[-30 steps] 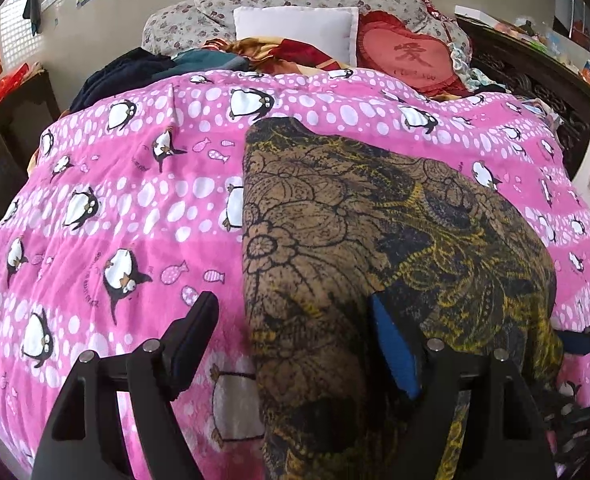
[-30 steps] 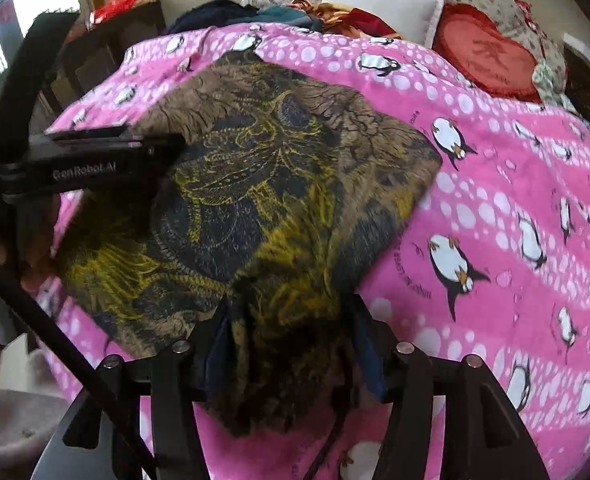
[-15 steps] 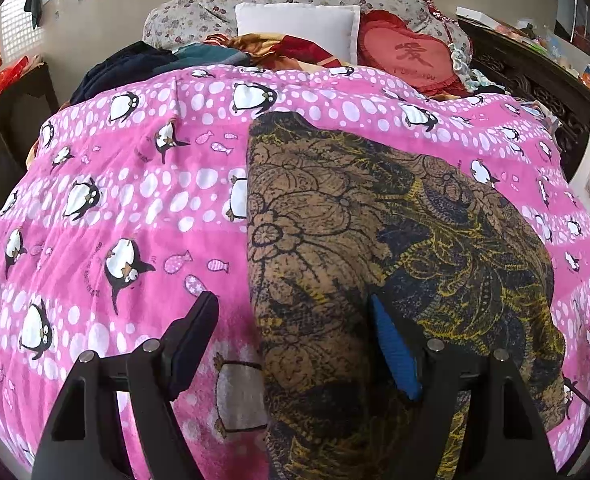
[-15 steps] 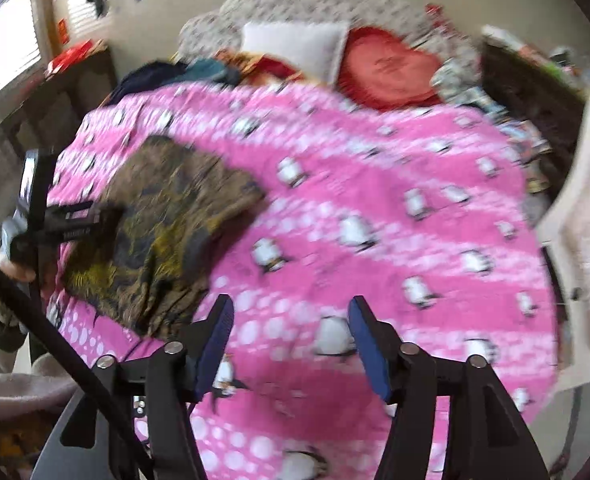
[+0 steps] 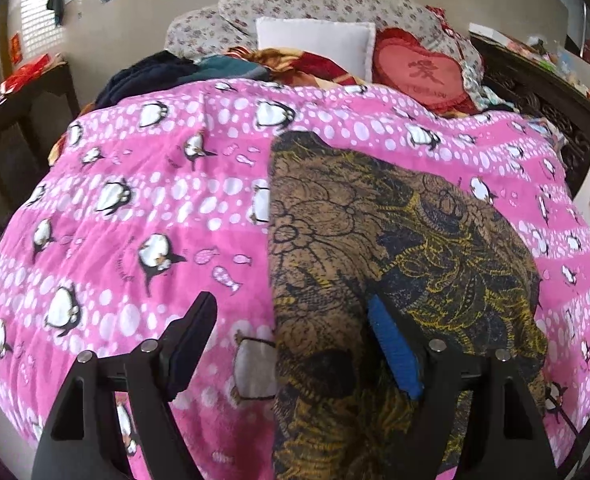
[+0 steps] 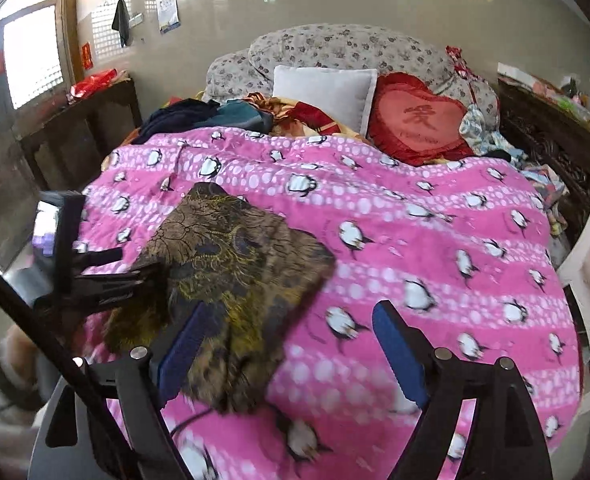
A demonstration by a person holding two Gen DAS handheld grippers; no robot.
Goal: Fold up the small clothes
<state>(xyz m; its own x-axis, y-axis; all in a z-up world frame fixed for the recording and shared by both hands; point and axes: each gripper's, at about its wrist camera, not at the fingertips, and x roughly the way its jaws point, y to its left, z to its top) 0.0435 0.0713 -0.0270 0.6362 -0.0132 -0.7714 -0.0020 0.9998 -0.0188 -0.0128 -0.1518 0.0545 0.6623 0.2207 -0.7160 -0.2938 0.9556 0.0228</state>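
Both tools gape: left tool (image 5: 293,344) straddles the brown patterned garment's (image 5: 395,248) near edge on the pink penguin quilt (image 5: 135,208); right tool (image 6: 287,346) hovers clear.

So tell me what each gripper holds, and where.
Nothing: the left gripper and right gripper are both open over the patterned garment.
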